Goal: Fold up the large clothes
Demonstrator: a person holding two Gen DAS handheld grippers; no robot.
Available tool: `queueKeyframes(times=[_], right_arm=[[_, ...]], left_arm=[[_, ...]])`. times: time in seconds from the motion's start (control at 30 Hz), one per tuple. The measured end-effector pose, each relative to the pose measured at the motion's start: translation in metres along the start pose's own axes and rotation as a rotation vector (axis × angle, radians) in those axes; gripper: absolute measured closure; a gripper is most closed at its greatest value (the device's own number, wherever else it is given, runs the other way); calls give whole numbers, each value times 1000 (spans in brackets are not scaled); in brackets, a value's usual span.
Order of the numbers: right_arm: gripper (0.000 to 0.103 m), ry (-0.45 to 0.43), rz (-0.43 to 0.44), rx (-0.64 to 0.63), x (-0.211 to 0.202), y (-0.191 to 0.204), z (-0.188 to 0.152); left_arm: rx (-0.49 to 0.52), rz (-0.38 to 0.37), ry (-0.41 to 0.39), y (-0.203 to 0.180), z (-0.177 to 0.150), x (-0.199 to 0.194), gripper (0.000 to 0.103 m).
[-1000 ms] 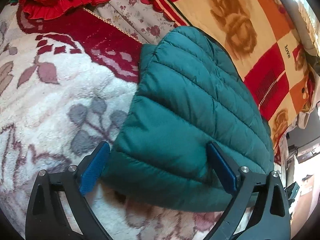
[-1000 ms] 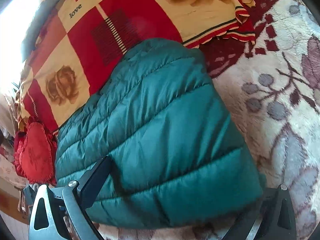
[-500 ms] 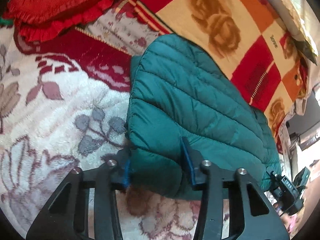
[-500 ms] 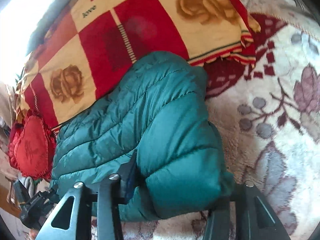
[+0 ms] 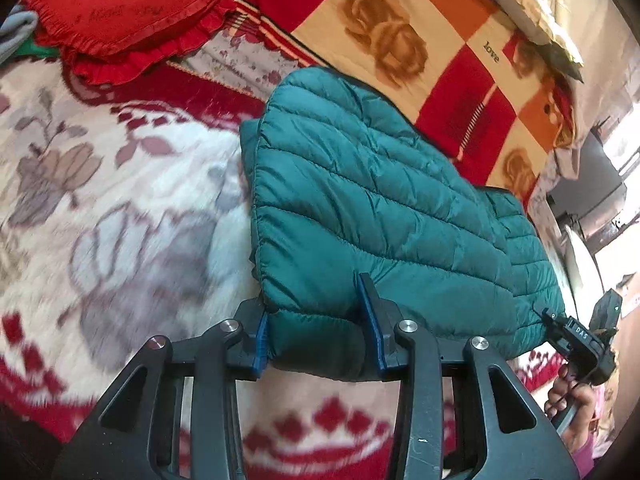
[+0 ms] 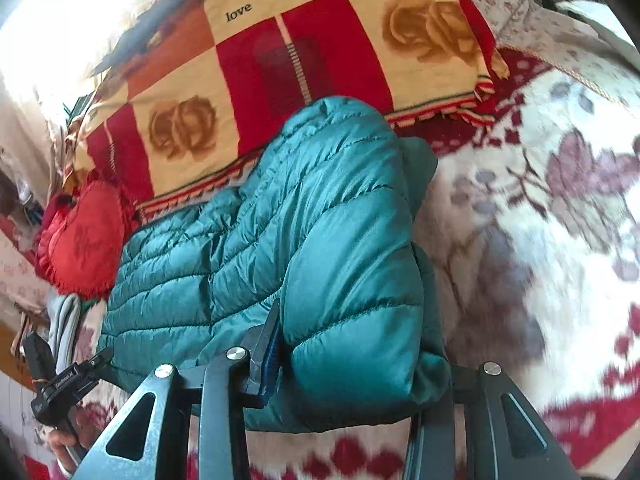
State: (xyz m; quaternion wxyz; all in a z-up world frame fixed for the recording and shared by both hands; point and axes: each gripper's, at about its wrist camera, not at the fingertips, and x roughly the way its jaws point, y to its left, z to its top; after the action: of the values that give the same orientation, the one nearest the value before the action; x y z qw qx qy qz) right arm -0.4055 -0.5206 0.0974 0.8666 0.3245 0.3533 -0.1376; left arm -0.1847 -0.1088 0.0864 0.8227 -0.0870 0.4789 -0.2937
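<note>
The left gripper (image 5: 318,330) had its jaws drawn in on the near left corner of the teal quilted jacket (image 5: 372,208), both blue pads (image 5: 261,340) pressed into a bunched fold of the padding. The right gripper (image 6: 352,354) was likewise clamped on the near right corner of the same garment; its left pad (image 6: 272,354) bit into the fabric, while the right one was hidden behind the bulging hem. Both sets of jaws had just been closing, with jacket fabric between them. The jacket lay flat across a floral fleece blanket (image 5: 112,184), its far end overlapping a checked rose-print blanket (image 5: 420,48). Its near hem was raised slightly off the fleece at both gripped corners. In the left view, the other gripper (image 5: 576,332) and the person's hand (image 5: 572,404) appeared at the far right edge. A red heart-shaped cushion (image 5: 120,8) sat well apart from the jacket, beyond its far left corner. Bare fleece extended to the left of the jacket in the left view and to the right of it in the right view (image 6: 540,220).
</note>
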Motion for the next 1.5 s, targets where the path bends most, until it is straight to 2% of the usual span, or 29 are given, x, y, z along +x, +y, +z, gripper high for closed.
queueKeyframes(times=[0.1, 0.17, 0.27, 0.33, 0.5, 0.67, 0.9, 1.1, 1.5], right_arm=[[61, 18, -21, 16, -4, -5, -20], [38, 31, -65, 15, 1, -10, -25], [24, 46, -126, 51, 8, -27, -28], [24, 50, -156, 57, 3, -32, -27], [24, -27, -240, -17, -32, -24, -24], [24, -95, -247, -104, -54, 7, -28], [23, -119, -245, -269, -42, 66, -50], [15, -118, -203, -282, -28, 94, -61], [8, -103, -206, -365, -10, 137, -72]], left_arm=[[-1, 12, 17, 6, -15, -3, 66], [-20, 27, 24, 10, -22, 3, 63], [-43, 77, 11, 12, -27, 7, 45], [-39, 111, -3, 9, -28, 2, 36], [21, 208, -77, -5, -30, -21, 35], [43, 216, -112, -23, -33, -32, 35], [141, 246, -127, -61, -40, -31, 35], [173, 241, -164, -83, -43, -33, 35], [236, 279, -196, -103, -48, -26, 35]])
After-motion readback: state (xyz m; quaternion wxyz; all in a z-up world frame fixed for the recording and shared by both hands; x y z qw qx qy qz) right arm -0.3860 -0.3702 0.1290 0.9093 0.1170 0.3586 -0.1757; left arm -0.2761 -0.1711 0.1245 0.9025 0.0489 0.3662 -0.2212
